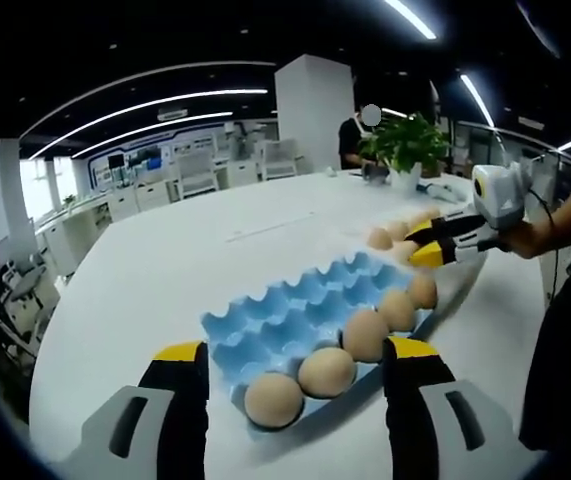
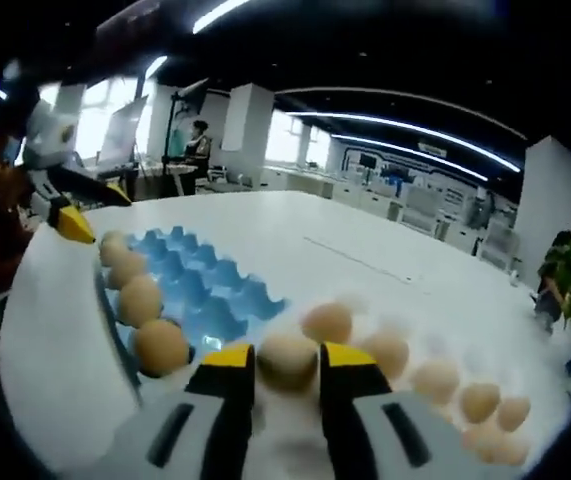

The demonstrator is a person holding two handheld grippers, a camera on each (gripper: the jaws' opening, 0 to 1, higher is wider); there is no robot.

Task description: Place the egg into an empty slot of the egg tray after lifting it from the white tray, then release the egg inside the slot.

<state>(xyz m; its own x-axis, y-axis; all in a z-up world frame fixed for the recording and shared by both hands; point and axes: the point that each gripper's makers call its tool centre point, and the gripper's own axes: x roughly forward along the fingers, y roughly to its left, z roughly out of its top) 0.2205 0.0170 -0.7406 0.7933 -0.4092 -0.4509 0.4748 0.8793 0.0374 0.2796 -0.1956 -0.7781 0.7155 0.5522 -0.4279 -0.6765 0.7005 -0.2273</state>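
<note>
Open-plan office/lab space. Long curved ceiling light strips [image 1: 155, 105], white square pillar [image 1: 314, 112], rows of white desks w/ chairs [image 1: 195, 172] and monitors in the bkgd, big windows [image 2: 100, 120] along one side. Large white rounded table [image 1: 165, 270] up front, potted plant [image 1: 407, 145] on it, person standing beyond.

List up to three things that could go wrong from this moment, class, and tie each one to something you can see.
1. The right claw pinches an egg between hard yellow tips; too tight may crack it, too loose and it may slip.
2. Loose eggs crowd the white tray beside it; lifting could knock them rolling.
3. The blue egg tray has a filled row along one edge; lowering there could strike a seated egg.
</note>
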